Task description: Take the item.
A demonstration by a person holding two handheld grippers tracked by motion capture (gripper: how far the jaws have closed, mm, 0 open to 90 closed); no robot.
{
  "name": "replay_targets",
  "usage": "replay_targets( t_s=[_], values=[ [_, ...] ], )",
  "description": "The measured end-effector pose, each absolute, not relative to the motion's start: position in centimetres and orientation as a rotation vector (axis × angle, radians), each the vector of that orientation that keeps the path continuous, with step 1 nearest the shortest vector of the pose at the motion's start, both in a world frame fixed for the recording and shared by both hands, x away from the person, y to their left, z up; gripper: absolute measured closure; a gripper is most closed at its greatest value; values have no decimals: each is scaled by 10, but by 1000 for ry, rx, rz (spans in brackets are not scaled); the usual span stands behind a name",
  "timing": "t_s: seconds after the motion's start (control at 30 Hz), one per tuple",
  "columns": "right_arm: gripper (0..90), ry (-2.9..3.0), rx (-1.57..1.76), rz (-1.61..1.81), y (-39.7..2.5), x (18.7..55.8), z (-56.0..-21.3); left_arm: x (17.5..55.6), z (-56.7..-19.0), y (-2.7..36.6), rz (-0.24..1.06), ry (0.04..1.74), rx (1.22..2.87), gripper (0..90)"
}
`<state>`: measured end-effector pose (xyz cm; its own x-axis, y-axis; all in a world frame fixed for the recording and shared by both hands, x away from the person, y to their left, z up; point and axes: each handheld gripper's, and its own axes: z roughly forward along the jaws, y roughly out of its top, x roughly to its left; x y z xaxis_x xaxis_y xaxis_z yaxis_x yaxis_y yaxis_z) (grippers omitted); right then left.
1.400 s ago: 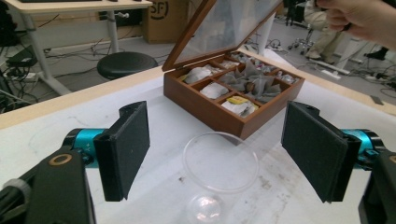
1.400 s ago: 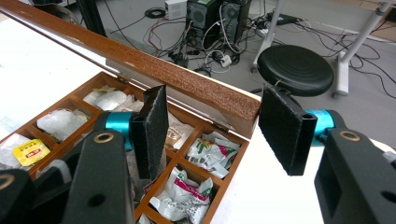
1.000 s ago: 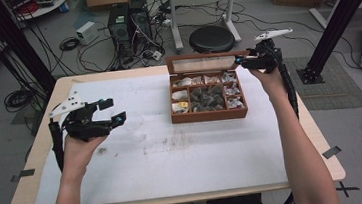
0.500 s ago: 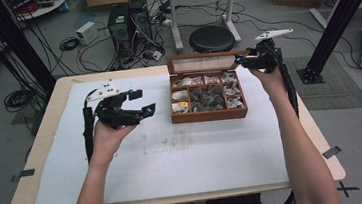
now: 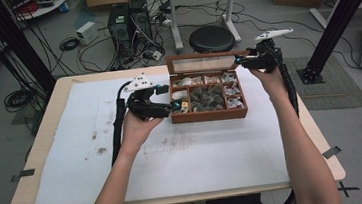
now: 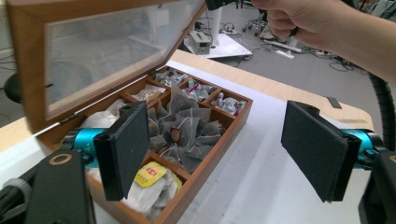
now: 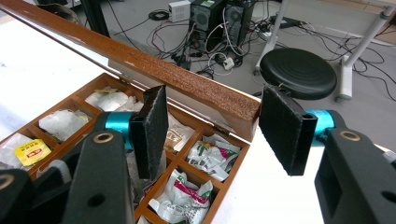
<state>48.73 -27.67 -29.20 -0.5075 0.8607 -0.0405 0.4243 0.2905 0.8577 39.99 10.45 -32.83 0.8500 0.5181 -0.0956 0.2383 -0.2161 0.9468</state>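
tea box [image 5: 208, 99] sits mid-table in the high view, lid up, left gripper [image 5: 164, 99] at its near-left corner. left gripper view: jaws wide, holding nothing, tea bags [image 6: 182, 135] unpicked. right gripper view: right gripper [image 7: 212, 123] gapes around the lid [image 7: 140, 65], not clamped.

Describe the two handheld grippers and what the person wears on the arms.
Both the left gripper and the right gripper have black bodies and two flat black jaws faced with dark foam-like pads, each mounted on a turquoise cylinder. A pale three-cornered plate tops each one, and a thick black cable trails from each. The forearms are bare, with no sleeves visible.
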Motion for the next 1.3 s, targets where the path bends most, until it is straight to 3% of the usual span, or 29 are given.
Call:
replay_targets(
  t_s=[0.93,1.3],
  values=[
    [430,2066,1149,1133,-276,487,-292,445,-373,20,235,634,1945,259],
    [429,2065,1149,1134,-277,487,-292,458,-388,4,281,723,2018,390]
  ],
)
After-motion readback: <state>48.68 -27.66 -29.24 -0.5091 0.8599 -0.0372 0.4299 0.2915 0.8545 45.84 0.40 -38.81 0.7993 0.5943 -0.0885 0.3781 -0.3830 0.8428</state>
